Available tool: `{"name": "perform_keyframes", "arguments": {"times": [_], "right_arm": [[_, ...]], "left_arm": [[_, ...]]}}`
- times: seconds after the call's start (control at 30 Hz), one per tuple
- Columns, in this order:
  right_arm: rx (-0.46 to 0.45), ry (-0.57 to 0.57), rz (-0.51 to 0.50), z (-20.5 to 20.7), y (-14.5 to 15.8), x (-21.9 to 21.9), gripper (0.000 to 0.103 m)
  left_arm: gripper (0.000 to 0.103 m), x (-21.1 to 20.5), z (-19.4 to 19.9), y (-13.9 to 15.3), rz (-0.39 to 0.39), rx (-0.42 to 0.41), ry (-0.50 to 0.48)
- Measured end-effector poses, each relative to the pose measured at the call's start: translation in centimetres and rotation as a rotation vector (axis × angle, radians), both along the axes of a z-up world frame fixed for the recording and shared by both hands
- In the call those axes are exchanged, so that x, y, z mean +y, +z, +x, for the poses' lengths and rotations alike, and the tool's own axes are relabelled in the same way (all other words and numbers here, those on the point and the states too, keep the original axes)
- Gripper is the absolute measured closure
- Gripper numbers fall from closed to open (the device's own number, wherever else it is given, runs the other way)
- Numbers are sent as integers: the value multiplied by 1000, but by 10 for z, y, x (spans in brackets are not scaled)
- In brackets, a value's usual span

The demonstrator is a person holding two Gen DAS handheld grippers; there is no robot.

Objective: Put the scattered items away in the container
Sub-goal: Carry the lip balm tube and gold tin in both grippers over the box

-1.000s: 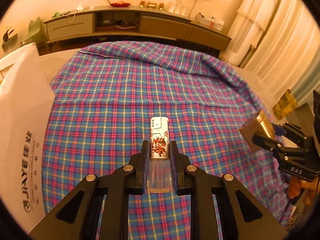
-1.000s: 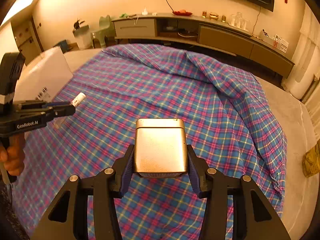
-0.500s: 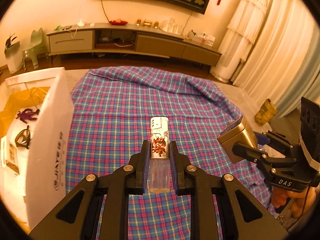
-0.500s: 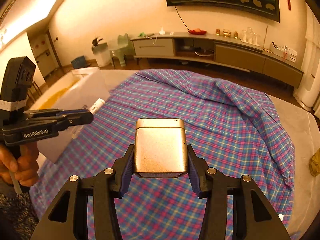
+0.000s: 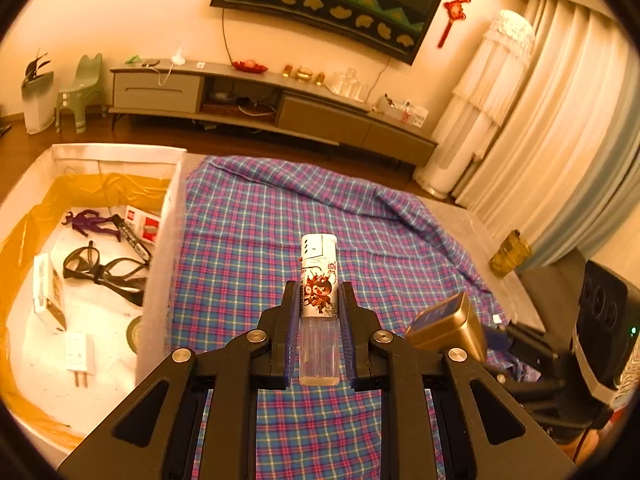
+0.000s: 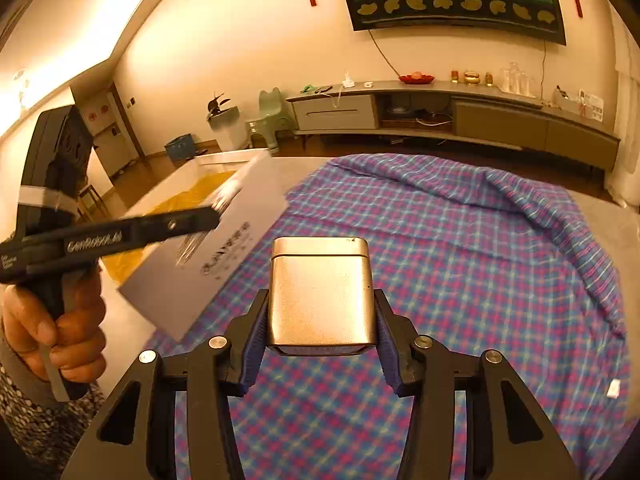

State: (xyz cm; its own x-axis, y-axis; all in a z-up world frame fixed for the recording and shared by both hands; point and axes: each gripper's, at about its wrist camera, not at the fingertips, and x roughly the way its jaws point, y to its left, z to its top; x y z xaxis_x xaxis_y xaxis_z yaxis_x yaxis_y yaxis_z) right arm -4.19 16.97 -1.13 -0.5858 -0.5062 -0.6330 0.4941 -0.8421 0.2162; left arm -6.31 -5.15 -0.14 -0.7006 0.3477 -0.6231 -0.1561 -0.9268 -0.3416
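My left gripper [image 5: 319,312] is shut on a lighter [image 5: 319,276] with a white cartoon label, held above the plaid cloth [image 5: 280,240]. My right gripper [image 6: 320,320] is shut on a gold metal tin [image 6: 321,292], also held above the cloth [image 6: 480,260]. The white box [image 5: 162,264] with a yellow liner stands at the left; it also shows in the right wrist view [image 6: 208,264]. The tin [image 5: 448,330] and right gripper show at lower right in the left wrist view. The left gripper [image 6: 208,218] shows blurred in the right wrist view, in front of the box.
Inside the box lie black glasses [image 5: 104,270], a purple figure [image 5: 90,220], a white plug [image 5: 78,356], a marker and small cards. A long TV cabinet [image 5: 260,104] stands beyond the bed. A small white scrap [image 6: 612,389] lies on the cloth.
Both grippers have risen and tilted up with their items. The left one has moved toward the box, whose inside has come into view.
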Motion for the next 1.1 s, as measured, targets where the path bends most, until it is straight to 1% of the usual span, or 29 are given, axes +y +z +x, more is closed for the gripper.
{"name": "perform_keyframes", "arguments": {"times": [0.1, 0.3, 0.57, 0.8, 0.93, 1.1], "right_arm": [[3, 7, -13, 9, 6, -10, 53], [27, 43, -24, 22, 27, -37, 53], [54, 94, -18, 27, 52, -77, 53], [95, 150, 5, 34, 73, -115, 53], [108, 174, 15, 37, 78, -135, 53], [118, 207, 29, 36, 81, -159, 53]], "left_arm": [[84, -12, 6, 5, 13, 17, 6], [84, -37, 15, 15, 49, 39, 35], [84, -70, 31, 29, 81, 82, 90], [84, -101, 41, 33, 102, 95, 144], [84, -118, 49, 35, 125, 106, 170], [84, -148, 60, 30, 165, 96, 226]]}}
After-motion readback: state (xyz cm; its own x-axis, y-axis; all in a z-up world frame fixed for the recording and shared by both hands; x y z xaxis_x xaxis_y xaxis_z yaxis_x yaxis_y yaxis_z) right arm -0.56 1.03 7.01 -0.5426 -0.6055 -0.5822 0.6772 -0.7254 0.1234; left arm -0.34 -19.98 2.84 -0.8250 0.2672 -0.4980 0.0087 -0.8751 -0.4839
